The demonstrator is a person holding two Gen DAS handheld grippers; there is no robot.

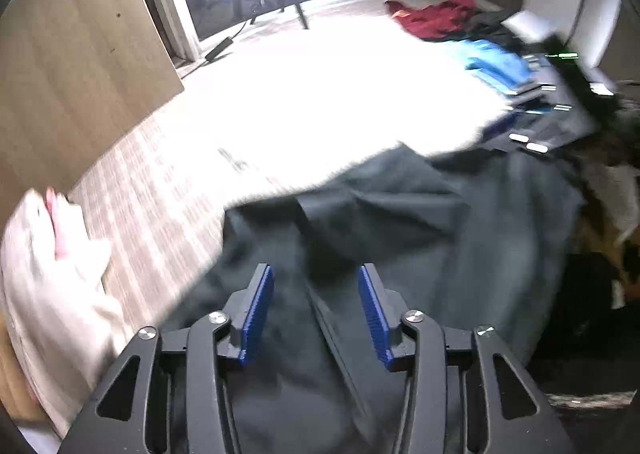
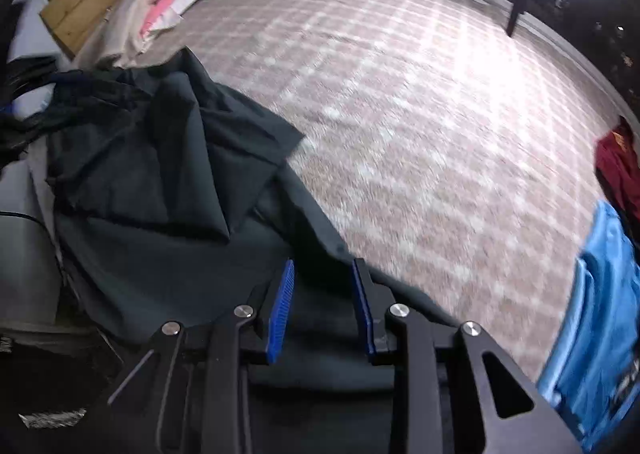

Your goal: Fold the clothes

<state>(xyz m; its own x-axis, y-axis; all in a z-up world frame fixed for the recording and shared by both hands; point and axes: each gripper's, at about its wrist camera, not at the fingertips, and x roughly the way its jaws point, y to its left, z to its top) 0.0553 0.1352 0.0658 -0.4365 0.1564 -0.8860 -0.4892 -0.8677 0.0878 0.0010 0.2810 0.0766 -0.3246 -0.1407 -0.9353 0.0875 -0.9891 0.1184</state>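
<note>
- Left tool [image 1: 316,274]: jaws stand moderately wide, blue pads clear of the cloth, nothing pinched between them. It points steeply down over the dark garment [image 1: 400,221].
- Right tool [image 2: 323,270]: jaws narrower, with a gap between the pads. The garment's edge runs under and between them; whether the pads actually bite on the fabric I cannot tell, since the picture is smeared by motion.
- Dark garment [image 2: 168,157]: a grey-black piece, loosely heaped and creased, lying at the near edge of the checked tabletop [image 2: 400,113]. One flap is doubled over onto the main body, so it is rumpled rather than folded.
- Key relation: the cloth lies straight below and ahead of both tools. In the right wrist view its free hem slants from the far left down to the right tool's tips, so the bulk sits to that tool's left. The left tool hangs over the middle of the body, with no edge between its pads.
- Judgement: the right tool is nearer a graspable edge; the left would need to find a hem or corner before the piece can be spread flat.
- Elsewhere: beige and pink folded stack [image 2: 156,9] at the far left corner; blue garment [image 2: 592,314] and red garment [image 2: 618,169] at the right side, well apart from the dark one.
</note>
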